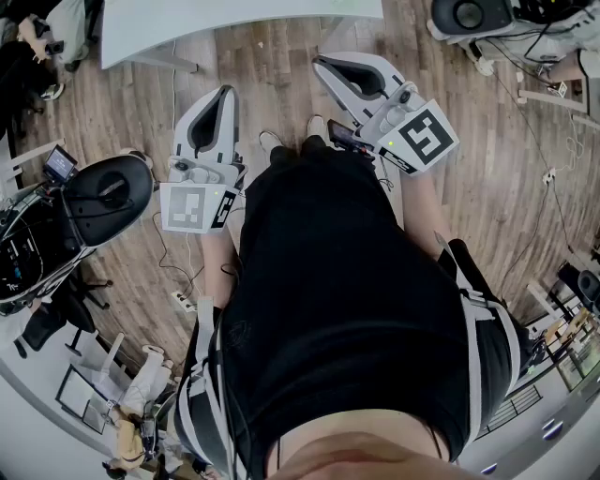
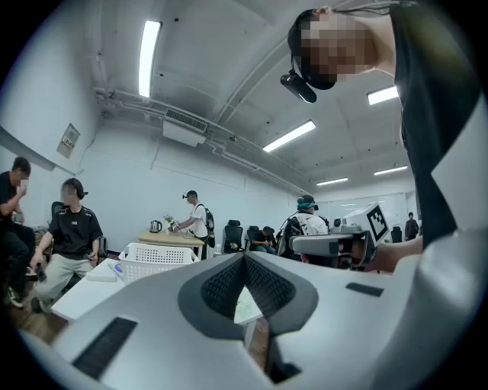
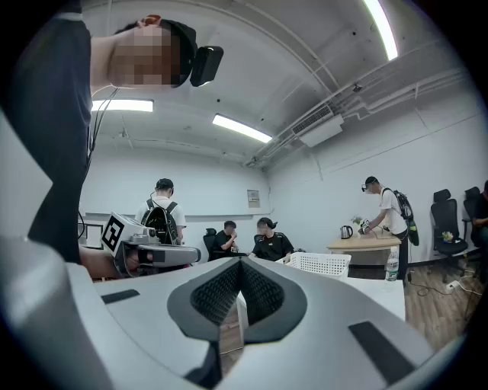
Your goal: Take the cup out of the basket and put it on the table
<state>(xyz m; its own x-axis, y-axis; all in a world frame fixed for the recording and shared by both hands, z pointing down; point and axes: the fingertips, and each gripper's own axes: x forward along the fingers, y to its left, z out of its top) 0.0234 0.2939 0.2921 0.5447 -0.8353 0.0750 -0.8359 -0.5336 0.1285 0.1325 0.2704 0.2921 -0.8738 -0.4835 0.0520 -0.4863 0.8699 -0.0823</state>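
both grippers are held level and side by side in front of a person's black shirt [image 1: 347, 281], above a wooden floor [image 1: 262, 75]. they are pointed toward a white tabletop [image 1: 234, 23] and kept short of its near edge.

the left gripper [image 2: 244, 257] is seen with its fingers [image 2: 217, 288] clenched tip to tip, and nothing is gripped between them. the right gripper [image 3: 239, 263] is likewise closed tight, its own ribbed pads pressed together on nothing. the two grippers are kept apart from each other.

a white basket [image 2: 156, 263] with perforated walls is set on the tabletop, well apart from both grippers. which edge it stands nearest cannot be told. the cup is not made out in any view, since the basket's inside is hidden by its wall. a flat white thing [image 2: 103, 273] is laid just beside the basket.

behind the tabletop a kettle [image 2: 155, 226] is set on a wooden table [image 2: 171, 238], where a standing person [image 2: 197, 217] is seen. seated people [image 2: 72, 236] are placed along the far wall.
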